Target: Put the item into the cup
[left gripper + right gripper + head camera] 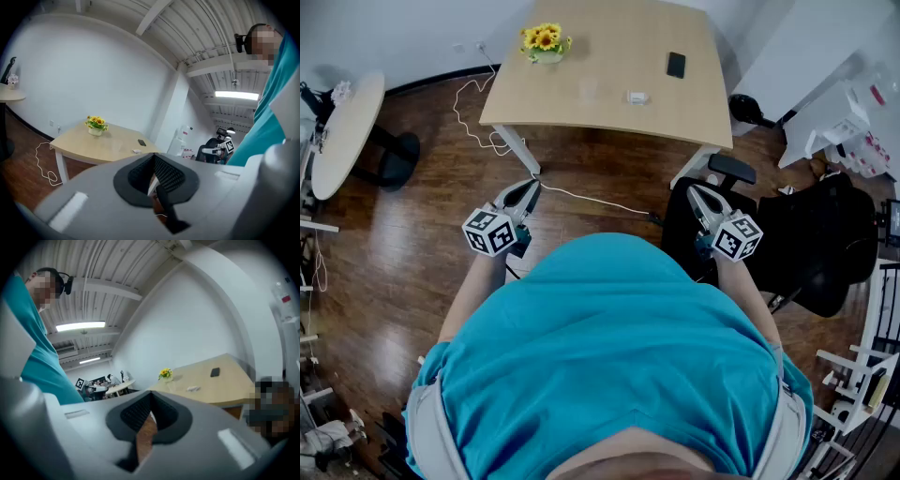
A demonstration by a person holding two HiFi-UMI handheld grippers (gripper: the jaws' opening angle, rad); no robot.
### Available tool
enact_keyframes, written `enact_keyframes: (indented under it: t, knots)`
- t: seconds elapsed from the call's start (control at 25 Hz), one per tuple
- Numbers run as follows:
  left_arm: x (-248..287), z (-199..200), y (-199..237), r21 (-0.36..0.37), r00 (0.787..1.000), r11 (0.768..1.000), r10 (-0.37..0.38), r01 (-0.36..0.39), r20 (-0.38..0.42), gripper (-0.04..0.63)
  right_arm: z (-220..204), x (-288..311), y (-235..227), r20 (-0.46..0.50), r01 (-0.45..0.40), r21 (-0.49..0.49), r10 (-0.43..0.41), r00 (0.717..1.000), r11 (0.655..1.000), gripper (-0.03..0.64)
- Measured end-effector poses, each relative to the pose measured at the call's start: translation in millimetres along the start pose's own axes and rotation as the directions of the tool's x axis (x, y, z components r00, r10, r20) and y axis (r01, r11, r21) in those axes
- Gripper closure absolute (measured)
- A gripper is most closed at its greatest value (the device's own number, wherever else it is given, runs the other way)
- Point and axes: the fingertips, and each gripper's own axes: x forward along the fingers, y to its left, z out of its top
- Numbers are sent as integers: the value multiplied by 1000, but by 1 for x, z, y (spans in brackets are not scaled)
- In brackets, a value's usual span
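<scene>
A light wooden table (609, 108) stands well ahead of me. On it are a clear cup (588, 89), faint against the wood, and a small white item (637, 97) just right of it. Both grippers are held close to my body, over the wooden floor and short of the table. My left gripper (528, 189) is shut with nothing in it, as the left gripper view (152, 176) shows. My right gripper (698, 194) also has its jaws together and empty (150, 411). The item appears in both gripper views (136, 151) (192, 388).
A pot of yellow flowers (546, 42) and a black phone (676, 65) share the table. A white cable (473, 112) trails on the floor by the table's left leg. A black office chair (811, 248) stands at my right, a round white table (342, 131) at far left.
</scene>
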Motion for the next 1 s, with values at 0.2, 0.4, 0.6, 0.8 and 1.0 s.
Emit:
enact_keyframes:
  t: [0.2, 0.4, 0.6, 0.8, 1.0]
  knots:
    - [6, 0, -5, 4, 1000, 1000, 0, 0, -2, 592, 1, -5, -6, 3, -1, 3, 1, 1000, 1000, 617]
    - [14, -1, -16, 8, 1000, 1000, 3, -3, -10, 592, 3, -14, -15, 7, -3, 7, 3, 1000, 1000, 617]
    - [27, -1, -31, 18, 1000, 1000, 16, -16, -16, 592, 5, -25, -27, -1, -23, -7, 23, 1000, 1000, 617]
    - [46, 0, -52, 38, 999, 998, 41, -40, -17, 592, 11, -38, -42, -7, -61, -39, 61, 998, 997, 617]
    - [67, 9, -71, 65, 998, 997, 52, -50, -27, 592, 20, -39, -56, -29, -93, -95, 90, 995, 991, 617]
